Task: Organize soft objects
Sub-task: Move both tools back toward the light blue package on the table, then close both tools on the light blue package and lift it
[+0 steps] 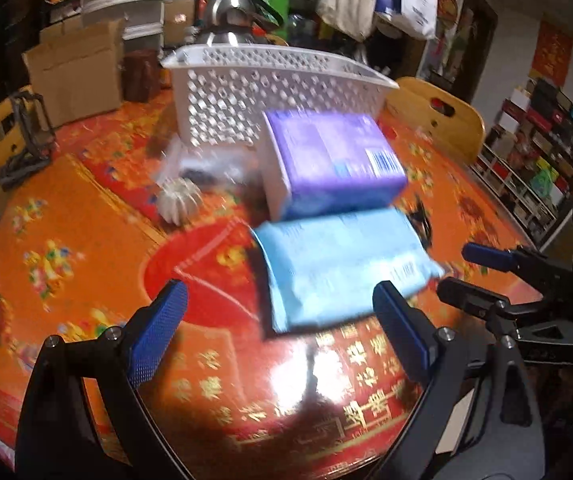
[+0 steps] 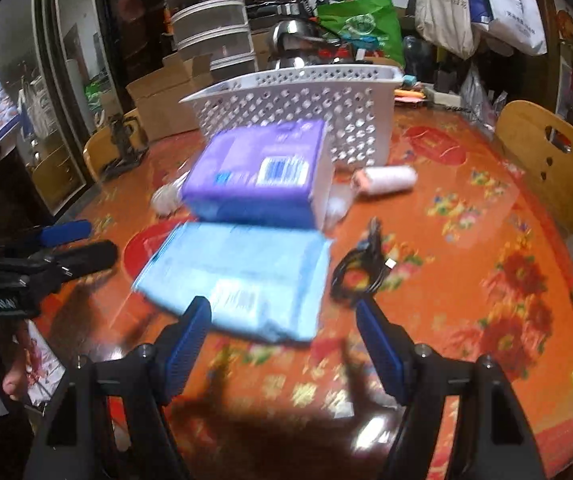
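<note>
A light blue soft pack (image 1: 342,268) (image 2: 238,276) lies flat on the table. Behind it a purple soft pack (image 1: 332,164) (image 2: 258,172) leans against a white perforated basket (image 1: 254,92) (image 2: 306,100). My left gripper (image 1: 282,316) is open and empty, just in front of the blue pack. My right gripper (image 2: 282,320) is open and empty, its left finger (image 2: 190,332) over the blue pack's near edge. In the left wrist view the right gripper (image 1: 466,272) is at the far right; in the right wrist view the left gripper (image 2: 82,244) is at the left.
A white ridged ball (image 1: 178,200) and a clear bag (image 1: 206,160) lie left of the packs. A white roll (image 2: 386,178) and a black cable (image 2: 362,268) lie to the right. Wooden chairs (image 2: 546,168), cardboard boxes (image 1: 78,72) and clutter ring the orange table (image 1: 86,240).
</note>
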### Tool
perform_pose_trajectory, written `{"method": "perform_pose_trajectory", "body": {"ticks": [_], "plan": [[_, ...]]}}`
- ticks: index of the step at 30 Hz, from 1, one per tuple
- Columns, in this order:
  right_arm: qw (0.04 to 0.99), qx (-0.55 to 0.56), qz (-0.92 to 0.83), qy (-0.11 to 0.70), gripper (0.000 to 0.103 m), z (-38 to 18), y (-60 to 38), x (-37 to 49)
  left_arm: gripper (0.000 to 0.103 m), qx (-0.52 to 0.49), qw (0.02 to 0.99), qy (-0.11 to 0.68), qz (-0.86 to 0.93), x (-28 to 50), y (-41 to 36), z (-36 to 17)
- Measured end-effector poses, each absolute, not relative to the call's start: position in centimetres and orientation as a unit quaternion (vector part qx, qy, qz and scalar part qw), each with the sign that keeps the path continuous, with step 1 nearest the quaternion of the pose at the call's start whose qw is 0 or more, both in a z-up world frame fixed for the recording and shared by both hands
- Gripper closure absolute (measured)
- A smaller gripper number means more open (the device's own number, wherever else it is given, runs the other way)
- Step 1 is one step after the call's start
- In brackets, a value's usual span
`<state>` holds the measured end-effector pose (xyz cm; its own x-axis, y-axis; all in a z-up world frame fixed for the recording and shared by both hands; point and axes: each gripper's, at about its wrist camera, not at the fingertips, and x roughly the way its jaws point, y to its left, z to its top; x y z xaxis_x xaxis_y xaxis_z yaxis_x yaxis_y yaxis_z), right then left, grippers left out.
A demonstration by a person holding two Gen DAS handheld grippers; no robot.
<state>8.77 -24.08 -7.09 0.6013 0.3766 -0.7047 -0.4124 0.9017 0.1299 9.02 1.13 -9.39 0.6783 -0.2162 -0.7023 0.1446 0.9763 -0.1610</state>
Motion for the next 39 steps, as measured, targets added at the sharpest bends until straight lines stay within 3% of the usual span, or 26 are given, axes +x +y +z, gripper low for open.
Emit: {"method": "perform_pose_trajectory", "body": {"ticks": [8,16,27,31,39], "plan": [[0.884,-0.035,0.244,0.397,0.028,-9.0,-23.2,8.9,0.011,-0.036,0.907,0.401,-0.124,10.1,0.0,-12.3],[0.880,-0.047,0.241,0.407,0.029,-10.2,-22.6,9.9,0.022,-0.012,0.898,0.419,-0.132,11.4,-1.1,-13.7],[0.877,-0.059,0.249,0.408,0.035,-10.4,-21.8,10.7,0.029,-0.018,0.897,0.417,-0.145,12.6,-1.2,-13.9],[0.877,-0.058,0.250,0.406,0.044,-10.4,-21.6,10.7,0.045,-0.022,0.896,0.414,-0.159,12.6,-1.4,-13.7],[0.875,-0.053,0.261,0.404,0.060,-10.4,-21.5,10.6,0.053,-0.036,0.897,0.408,-0.166,12.4,-1.4,-13.7]]}}
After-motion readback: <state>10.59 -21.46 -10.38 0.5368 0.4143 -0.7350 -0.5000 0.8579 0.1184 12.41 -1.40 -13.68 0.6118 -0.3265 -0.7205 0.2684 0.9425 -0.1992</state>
